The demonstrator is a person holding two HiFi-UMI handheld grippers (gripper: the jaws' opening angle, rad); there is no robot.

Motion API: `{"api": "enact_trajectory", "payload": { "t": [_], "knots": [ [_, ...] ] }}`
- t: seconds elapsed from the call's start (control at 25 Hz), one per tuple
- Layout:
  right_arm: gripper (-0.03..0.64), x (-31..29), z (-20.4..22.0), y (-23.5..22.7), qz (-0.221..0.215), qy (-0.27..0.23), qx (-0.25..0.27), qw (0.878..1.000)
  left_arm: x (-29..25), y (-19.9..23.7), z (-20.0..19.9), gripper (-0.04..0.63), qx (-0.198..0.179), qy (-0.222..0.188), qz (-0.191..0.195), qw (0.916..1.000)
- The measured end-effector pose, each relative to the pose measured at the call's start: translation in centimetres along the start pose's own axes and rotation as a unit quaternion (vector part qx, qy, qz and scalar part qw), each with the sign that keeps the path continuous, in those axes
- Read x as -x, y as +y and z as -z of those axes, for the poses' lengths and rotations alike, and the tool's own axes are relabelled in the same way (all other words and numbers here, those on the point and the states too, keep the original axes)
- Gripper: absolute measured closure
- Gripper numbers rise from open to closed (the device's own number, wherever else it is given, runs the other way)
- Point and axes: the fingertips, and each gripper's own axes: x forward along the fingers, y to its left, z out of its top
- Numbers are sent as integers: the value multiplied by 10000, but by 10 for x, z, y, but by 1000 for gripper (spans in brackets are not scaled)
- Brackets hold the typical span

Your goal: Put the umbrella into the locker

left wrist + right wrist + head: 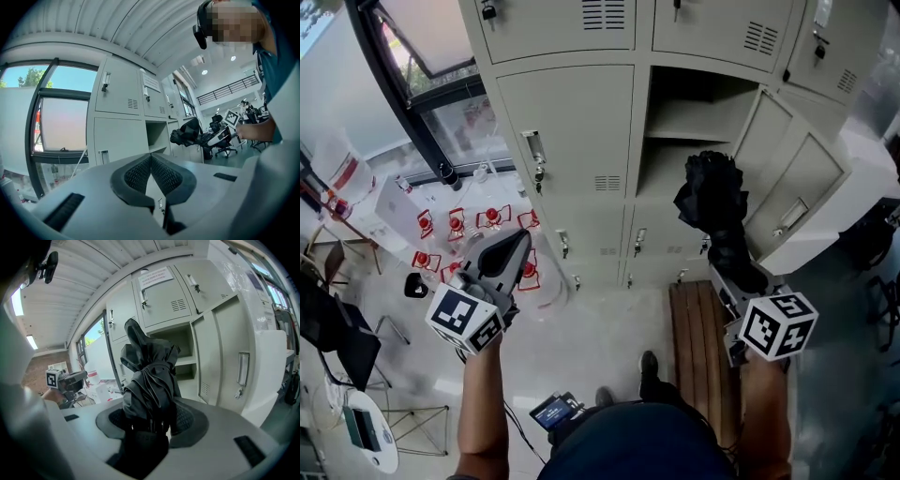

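Umbrella (pixel 149 380): black cloth, looking matt and creased.
Locker (pixel 567 122): painted metal, showing a smooth, faint sheen.
Handle (pixel 532 150): bare metal, glinting.
Left gripper (pixel 150 156): grey plastic, looking smooth and matt.
Pads (pixel 139 174): black, showing a rough ribbed grain.
Bench (pixel 698 342): wood slats, looking matt.
Floor (pixel 600 337): smooth, reflecting light softly.

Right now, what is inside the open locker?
The open locker shows one shelf with nothing visible on it. The black umbrella in the right gripper covers part of the space below.
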Motion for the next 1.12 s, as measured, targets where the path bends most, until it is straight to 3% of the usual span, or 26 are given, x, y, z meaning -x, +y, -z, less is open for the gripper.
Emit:
{"api": "enact_trajectory", "payload": {
  "t": [1.12],
  "knots": [
    [405, -109, -5, -58, -98, 447, 93, 9989, -59, 41, 42, 580, 151, 402, -279, 9987]
  ]
}}
